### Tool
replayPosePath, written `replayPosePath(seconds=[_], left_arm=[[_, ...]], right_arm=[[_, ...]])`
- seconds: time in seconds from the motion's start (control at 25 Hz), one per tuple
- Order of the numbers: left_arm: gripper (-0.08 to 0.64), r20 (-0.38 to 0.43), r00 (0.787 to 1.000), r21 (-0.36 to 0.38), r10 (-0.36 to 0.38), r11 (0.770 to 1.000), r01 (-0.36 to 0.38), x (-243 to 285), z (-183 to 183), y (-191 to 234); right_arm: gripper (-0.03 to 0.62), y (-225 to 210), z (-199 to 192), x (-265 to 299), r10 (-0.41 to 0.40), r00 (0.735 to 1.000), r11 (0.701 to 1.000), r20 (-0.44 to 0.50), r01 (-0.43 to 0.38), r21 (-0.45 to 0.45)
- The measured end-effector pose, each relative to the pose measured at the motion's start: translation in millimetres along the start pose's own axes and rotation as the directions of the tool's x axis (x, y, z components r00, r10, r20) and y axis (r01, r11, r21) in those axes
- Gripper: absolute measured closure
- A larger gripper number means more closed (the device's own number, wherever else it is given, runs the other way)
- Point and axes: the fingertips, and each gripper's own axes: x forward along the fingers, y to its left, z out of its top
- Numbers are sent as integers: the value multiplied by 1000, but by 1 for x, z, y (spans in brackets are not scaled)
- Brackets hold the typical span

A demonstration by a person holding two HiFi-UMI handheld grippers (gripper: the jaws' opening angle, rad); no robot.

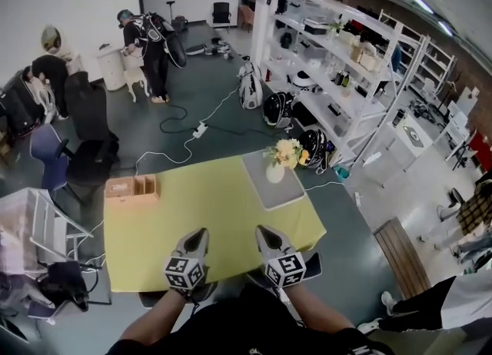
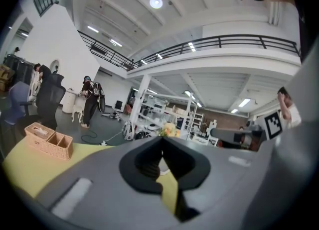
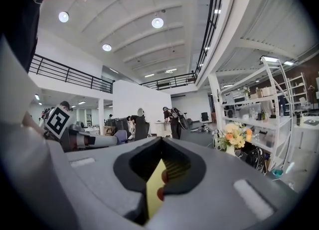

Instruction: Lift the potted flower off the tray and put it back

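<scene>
The potted flower (image 1: pixel 281 158), yellow and orange blooms in a small white vase, stands upright on a grey tray (image 1: pixel 270 190) at the far right of the yellow table (image 1: pixel 192 215). Both grippers hover side by side over the table's near edge, well short of the tray. My left gripper (image 1: pixel 198 235) has its jaws together with nothing between them, and my right gripper (image 1: pixel 265 232) is likewise shut and empty. The left gripper view shows the flower (image 2: pixel 168 130) small, just beyond the closed tips (image 2: pixel 160 140). In the right gripper view the flower (image 3: pixel 234 135) stands to the right of the closed tips (image 3: pixel 161 140).
A wicker basket (image 1: pixel 132 189) with compartments sits at the table's far left edge. Office chairs (image 1: pixel 88 127) and a white rack (image 1: pixel 34 227) stand left of the table. White shelving (image 1: pixel 338 54) lines the right. Cables trail on the floor (image 1: pixel 192 134), and people stand at the back left.
</scene>
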Motion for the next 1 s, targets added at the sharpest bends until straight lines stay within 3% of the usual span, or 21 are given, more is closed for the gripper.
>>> replayPosePath(seconds=[1.0], left_arm=[[552, -23, 1000, -6, -7, 1000, 6, -8, -10, 5]], right_arm=[[591, 3, -10, 0, -29, 1000, 999, -12, 29, 33]])
